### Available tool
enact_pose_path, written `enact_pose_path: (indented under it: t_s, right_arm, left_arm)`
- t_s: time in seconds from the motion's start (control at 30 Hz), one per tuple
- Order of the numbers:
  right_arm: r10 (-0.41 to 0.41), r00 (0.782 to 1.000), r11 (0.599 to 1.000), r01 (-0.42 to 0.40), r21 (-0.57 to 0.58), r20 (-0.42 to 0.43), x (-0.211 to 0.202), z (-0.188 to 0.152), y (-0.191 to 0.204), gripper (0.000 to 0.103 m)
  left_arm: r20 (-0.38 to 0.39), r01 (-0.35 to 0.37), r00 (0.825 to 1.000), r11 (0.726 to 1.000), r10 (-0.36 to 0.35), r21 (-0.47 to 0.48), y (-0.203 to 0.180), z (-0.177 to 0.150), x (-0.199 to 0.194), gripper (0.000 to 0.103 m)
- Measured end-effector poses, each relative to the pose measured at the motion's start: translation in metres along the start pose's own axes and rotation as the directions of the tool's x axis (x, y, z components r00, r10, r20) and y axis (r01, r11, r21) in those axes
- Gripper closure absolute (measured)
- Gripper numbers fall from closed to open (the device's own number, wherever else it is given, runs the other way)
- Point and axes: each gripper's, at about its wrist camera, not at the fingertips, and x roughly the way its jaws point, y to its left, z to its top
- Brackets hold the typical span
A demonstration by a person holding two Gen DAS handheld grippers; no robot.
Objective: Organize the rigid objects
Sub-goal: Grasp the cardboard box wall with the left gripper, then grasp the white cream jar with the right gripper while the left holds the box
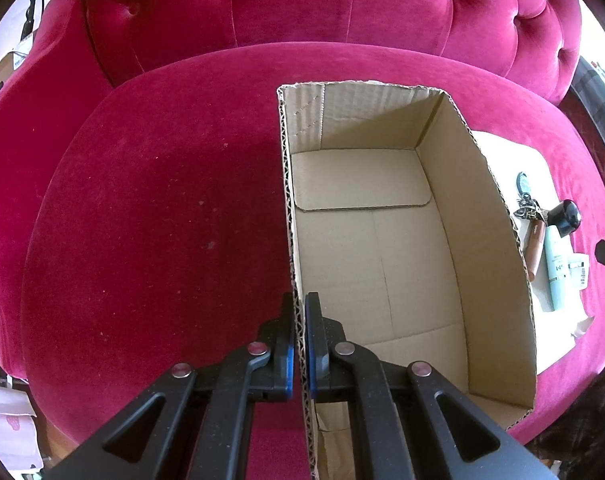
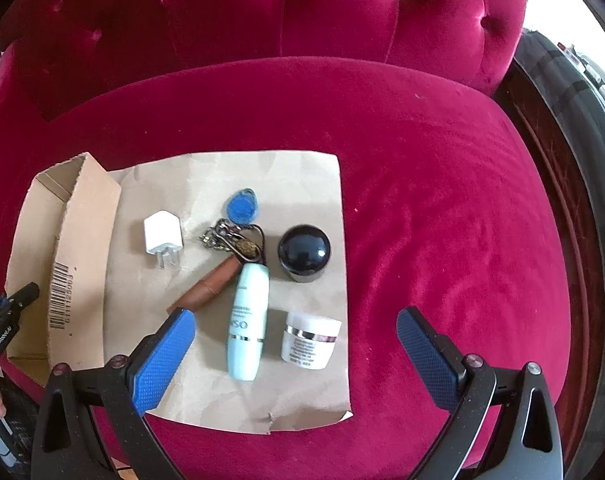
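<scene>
On the pink velvet seat [image 1: 142, 220], far left: left gripper [image 1: 301, 344] clamped tight on near left wall of cardboard box [image 1: 362, 260], likely to steady it for loading; box empty, open top. Right of box, on brown paper sheet [image 2: 302, 392]: white charger plug [image 2: 162, 236], keys with blue fob [image 2: 240, 208], brown tube [image 2: 210, 286], pale bottle [image 2: 248, 320], black round-capped jar [image 2: 304, 254], white jar [image 2: 310, 340]. Grouped within easy reach, none boxed yet. Right gripper [image 2: 296, 360] hung wide open above bottle and white jar, gripping nothing

The pale blue tube [image 2: 247, 322] bore the letters "OSN"; the cardboard box [image 2: 80, 264] carried a barcode with blurred digits; the white jar's [image 2: 310, 340] print was illegible
</scene>
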Motion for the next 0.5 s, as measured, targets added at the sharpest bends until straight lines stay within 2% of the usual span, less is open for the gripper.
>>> enact_pose_path:
  t_s: [0.2,0.5]
  right_arm:
    - [0.035,0.999,0.999,-0.034,0.035,-0.019,0.011,-0.009,-0.011,0.0]
    - [0.007,0.999,1.0,-0.006,0.023,-0.044,0.026,-0.018,-0.018,0.0]
  left_arm:
    - [-0.004,0.002,1.0,1.0,-0.002,-0.003,0.002,0.001,0.0,0.099]
    - [-0.006,0.005,1.0,1.0,-0.005,-0.005,0.002,0.002,0.001,0.099]
